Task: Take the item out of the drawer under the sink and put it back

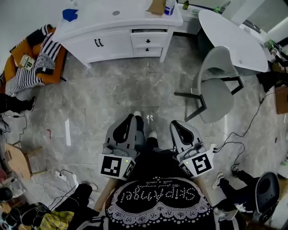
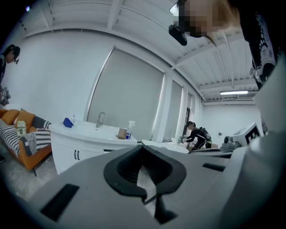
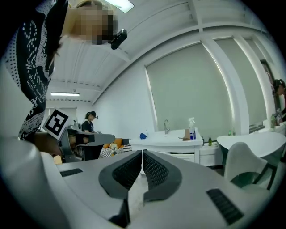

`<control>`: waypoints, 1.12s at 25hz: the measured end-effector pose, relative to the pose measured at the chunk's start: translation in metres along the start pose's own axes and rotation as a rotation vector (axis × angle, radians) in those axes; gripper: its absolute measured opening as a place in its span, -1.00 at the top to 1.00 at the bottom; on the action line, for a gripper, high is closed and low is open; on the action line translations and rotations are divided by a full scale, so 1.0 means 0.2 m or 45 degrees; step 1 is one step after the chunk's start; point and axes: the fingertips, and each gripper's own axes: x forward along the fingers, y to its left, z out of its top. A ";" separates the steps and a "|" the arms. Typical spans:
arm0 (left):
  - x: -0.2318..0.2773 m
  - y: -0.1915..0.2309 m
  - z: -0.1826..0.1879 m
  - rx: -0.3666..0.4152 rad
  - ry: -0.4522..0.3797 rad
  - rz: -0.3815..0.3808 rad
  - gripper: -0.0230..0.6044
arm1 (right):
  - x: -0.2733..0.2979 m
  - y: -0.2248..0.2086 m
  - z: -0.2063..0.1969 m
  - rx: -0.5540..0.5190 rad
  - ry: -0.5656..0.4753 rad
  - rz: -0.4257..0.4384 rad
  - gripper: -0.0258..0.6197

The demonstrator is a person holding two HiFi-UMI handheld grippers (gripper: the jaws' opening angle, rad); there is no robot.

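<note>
1. Drawer under the sink: it's in the white sink cabinet on the far side of the floor, well apart from both grippers. The drawer fronts look pushed in. A dark strip just under the cabinet top might be a gap, can't say.
2. The item doesn't show anywhere, so my guess is it's inside. I'd say the task hasn't really started: walking up, opening, lifting out, putting back and closing are all left.
3. Left gripper: fingers pressed together, nothing between them. Right gripper: same deal, closed on nothing.
4. Both are held out in front of the person over bare floor, aimed roughly at the cabinet.
5. On the cabinet top: a spray bottle, a cardboard box and a blue cloth. Off to the right, a grey chair and a round white desk.
6. Hard to read: in both gripper views the cabinet is tiny, and the gripper bodies cut off its lower part. Which of the stacked drawers is meant, no idea.
</note>
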 end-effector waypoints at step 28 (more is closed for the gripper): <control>0.57 0.83 0.34 0.007 0.008 -0.044 0.91 | 0.92 -0.16 0.28 0.014 -0.053 -0.142 0.86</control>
